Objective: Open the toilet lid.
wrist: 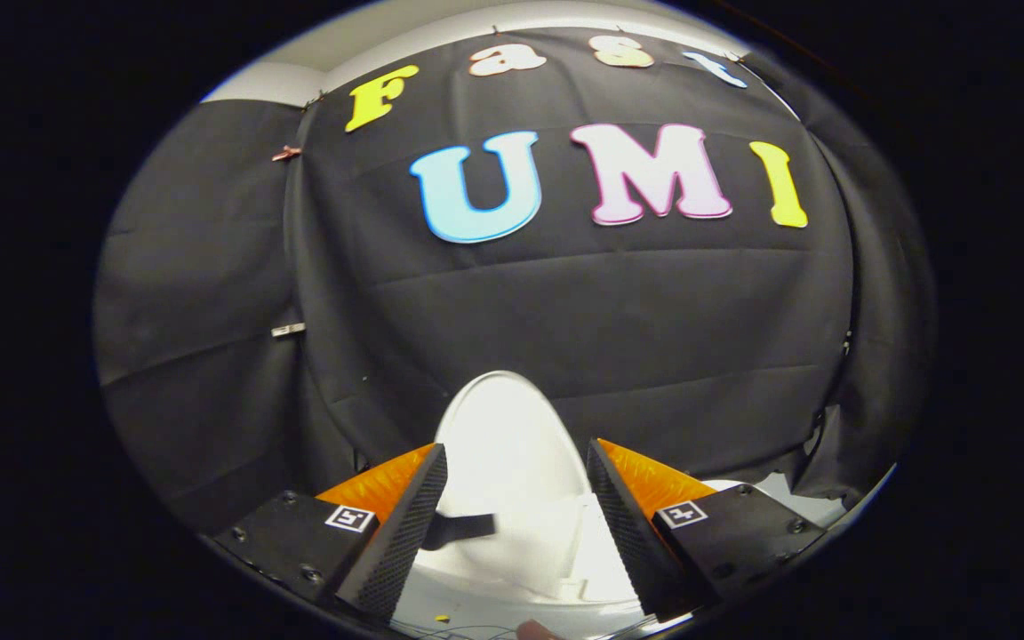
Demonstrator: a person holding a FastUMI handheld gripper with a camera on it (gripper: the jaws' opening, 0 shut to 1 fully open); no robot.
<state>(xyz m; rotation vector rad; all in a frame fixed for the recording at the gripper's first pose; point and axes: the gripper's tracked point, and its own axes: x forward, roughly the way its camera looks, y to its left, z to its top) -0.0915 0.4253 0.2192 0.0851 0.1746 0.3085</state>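
Observation:
The white toilet lid [508, 436] stands raised and upright, leaning back against the black cloth wall just beyond my fingers. Its rounded top rises between and above my fingertips. Below it, the white toilet body [512, 560] shows between the fingers. My gripper [516, 467] is open, with a wide gap between its fingers and nothing held. A finger's dark shadow falls on the white surface beside the left finger [405, 533].
The black cloth wall [565, 311] hangs close behind the toilet and wraps around on both sides. A small metal clip [288, 330] is pinned to the cloth on the left. A fingertip [534, 629] of a person shows below the toilet.

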